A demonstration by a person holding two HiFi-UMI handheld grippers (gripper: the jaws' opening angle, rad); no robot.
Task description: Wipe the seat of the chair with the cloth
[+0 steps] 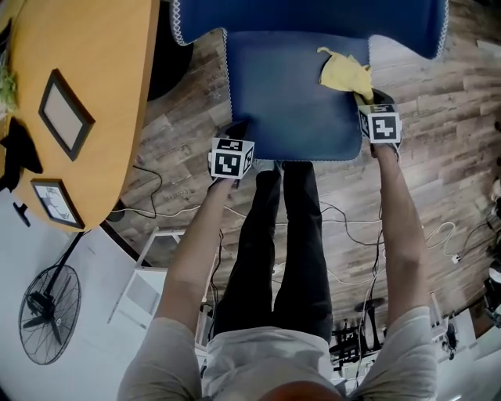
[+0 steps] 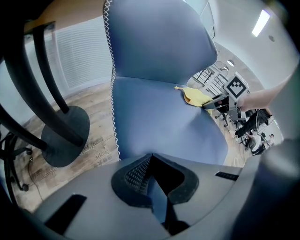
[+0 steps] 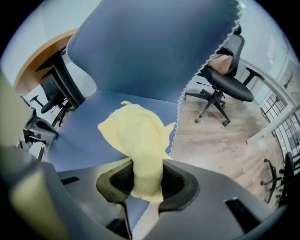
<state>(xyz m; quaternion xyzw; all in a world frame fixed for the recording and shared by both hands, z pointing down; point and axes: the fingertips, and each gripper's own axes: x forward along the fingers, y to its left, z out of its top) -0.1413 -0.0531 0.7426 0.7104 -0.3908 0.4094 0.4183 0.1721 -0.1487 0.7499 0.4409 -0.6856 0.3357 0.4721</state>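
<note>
The blue chair seat lies in front of me under its tall backrest. A yellow cloth rests bunched on the seat's right side. My right gripper is shut on the cloth's near end, which hangs between the jaws; in the left gripper view this right gripper reaches in from the right. At the seat's front left corner my left gripper is shut, its tips meeting over the seat edge with nothing held.
A round wooden table with picture frames stands at left; its black foot is beside the chair. A fan and cables are on the floor. Another office chair stands to the right.
</note>
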